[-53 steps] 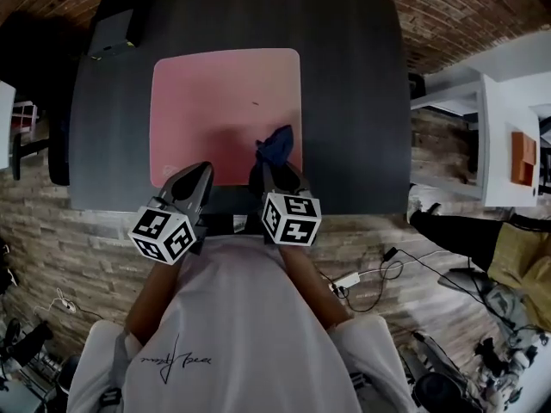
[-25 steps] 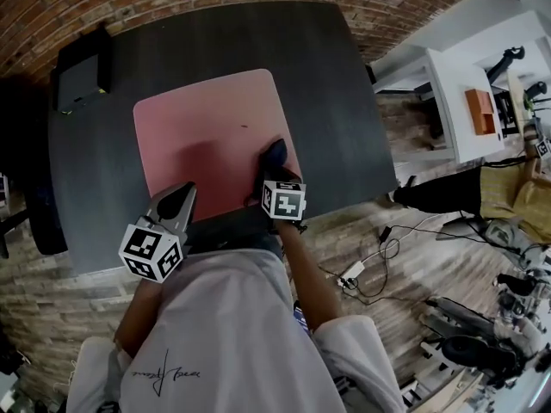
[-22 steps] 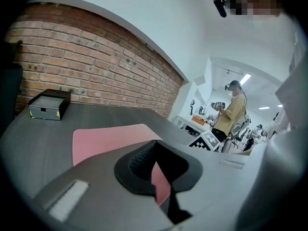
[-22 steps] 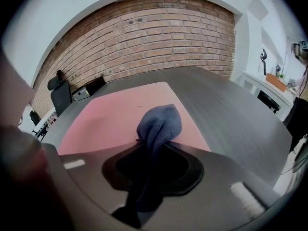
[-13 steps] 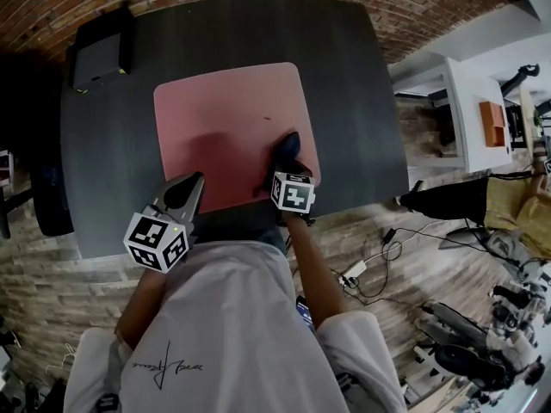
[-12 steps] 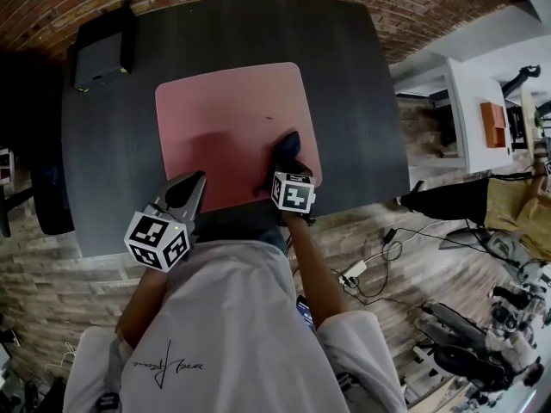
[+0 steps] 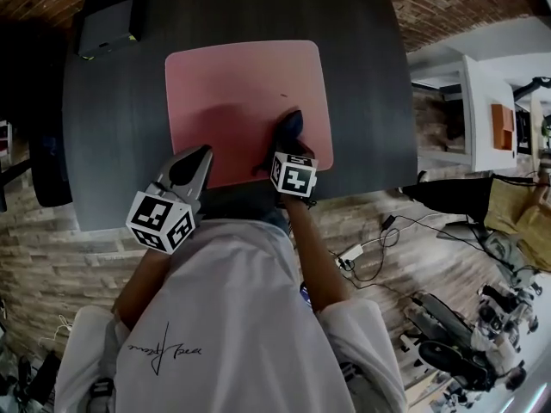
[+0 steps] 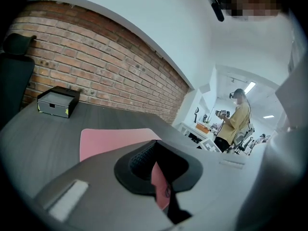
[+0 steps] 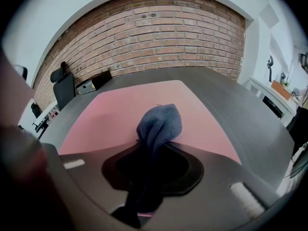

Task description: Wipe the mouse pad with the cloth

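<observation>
Here, fleecy bunched cloth (image 7: 291, 127) on round-cornered pink mouse pad (image 7: 241, 93).

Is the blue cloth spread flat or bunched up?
Bunched up: the cloth sticks out as a rounded lump from the right gripper, whose jaws pinch it.

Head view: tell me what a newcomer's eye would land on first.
The pink mouse pad stands out, flat on the dark table. Over its near right part the right hand-held gripper is shut on a bunched blue cloth. The left hand-held gripper, shut and empty, is by the pad's near left edge.
</observation>
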`<move>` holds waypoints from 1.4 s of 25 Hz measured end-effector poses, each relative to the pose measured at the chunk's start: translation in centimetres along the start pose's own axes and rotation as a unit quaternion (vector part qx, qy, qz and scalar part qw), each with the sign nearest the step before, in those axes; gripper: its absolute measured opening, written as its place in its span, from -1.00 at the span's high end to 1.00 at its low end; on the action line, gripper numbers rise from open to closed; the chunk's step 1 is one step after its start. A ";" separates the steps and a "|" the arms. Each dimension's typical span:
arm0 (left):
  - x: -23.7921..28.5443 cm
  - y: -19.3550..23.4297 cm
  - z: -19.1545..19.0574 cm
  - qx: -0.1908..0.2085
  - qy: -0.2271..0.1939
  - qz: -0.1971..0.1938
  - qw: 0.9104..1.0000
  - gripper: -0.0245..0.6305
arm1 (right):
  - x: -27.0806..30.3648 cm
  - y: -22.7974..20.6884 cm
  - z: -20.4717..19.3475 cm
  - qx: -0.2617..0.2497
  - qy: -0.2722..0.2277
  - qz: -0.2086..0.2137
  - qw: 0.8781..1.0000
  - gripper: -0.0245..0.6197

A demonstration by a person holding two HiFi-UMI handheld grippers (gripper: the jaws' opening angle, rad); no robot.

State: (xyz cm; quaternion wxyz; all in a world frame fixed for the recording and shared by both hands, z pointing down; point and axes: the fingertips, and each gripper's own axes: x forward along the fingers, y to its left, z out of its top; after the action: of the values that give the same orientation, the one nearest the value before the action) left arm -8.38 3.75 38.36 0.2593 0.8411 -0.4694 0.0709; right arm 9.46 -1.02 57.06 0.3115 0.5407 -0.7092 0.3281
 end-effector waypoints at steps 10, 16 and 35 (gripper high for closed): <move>-0.4 2.3 0.5 -0.020 -0.013 0.001 1.000 0.87 | 1.0 4.9 0.2 -0.018 0.005 0.024 1.000 0.63; -0.8 3.4 0.2 -0.027 -0.012 0.000 1.000 0.86 | 1.5 7.2 0.2 -0.035 0.007 0.033 0.999 0.63; -2.4 6.1 0.1 -0.057 -0.027 0.021 0.998 0.87 | 2.3 13.6 -0.3 -0.076 0.019 0.078 0.994 0.63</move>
State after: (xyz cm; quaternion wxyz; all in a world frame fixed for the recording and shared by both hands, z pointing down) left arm -14.79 2.89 39.69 0.2929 0.8164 -0.4969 0.0269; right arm -4.23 0.64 57.31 0.3387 0.4524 -0.7661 0.3062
